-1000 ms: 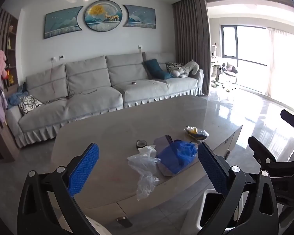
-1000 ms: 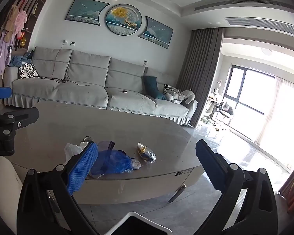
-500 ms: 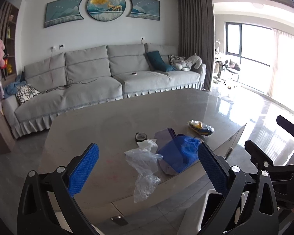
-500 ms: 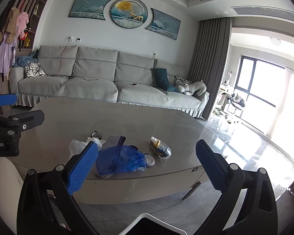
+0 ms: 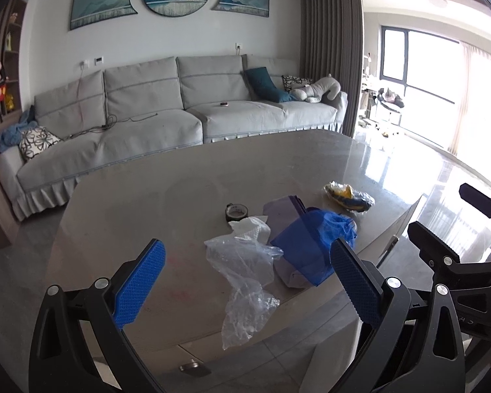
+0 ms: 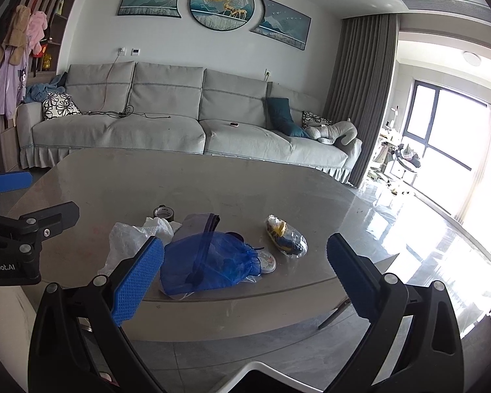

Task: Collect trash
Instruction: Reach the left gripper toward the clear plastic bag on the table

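Trash lies near the front edge of a grey coffee table [image 5: 180, 177]. A clear plastic bag [image 5: 245, 271] hangs over the edge; it also shows in the right wrist view [image 6: 124, 245]. Beside it lie a blue mesh bag [image 5: 314, 242] [image 6: 206, 262], a grey pouch [image 5: 283, 208] [image 6: 196, 224], a wrapper with yellow and dark contents [image 5: 348, 196] [image 6: 286, 240], and a tape roll [image 5: 236, 211] [image 6: 163, 212]. My left gripper [image 5: 245, 281] is open and empty, short of the clear bag. My right gripper [image 6: 245, 278] is open and empty, short of the blue bag.
A grey sofa [image 5: 180, 114] with cushions and a plush toy [image 5: 317, 88] stands behind the table [image 6: 212, 180]. A white bin rim [image 6: 255, 370] shows at the bottom of the right wrist view. Shiny floor and a bright window [image 5: 419, 59] lie to the right.
Both grippers have moved closer to the table and the trash looms larger. Both stay open and empty.
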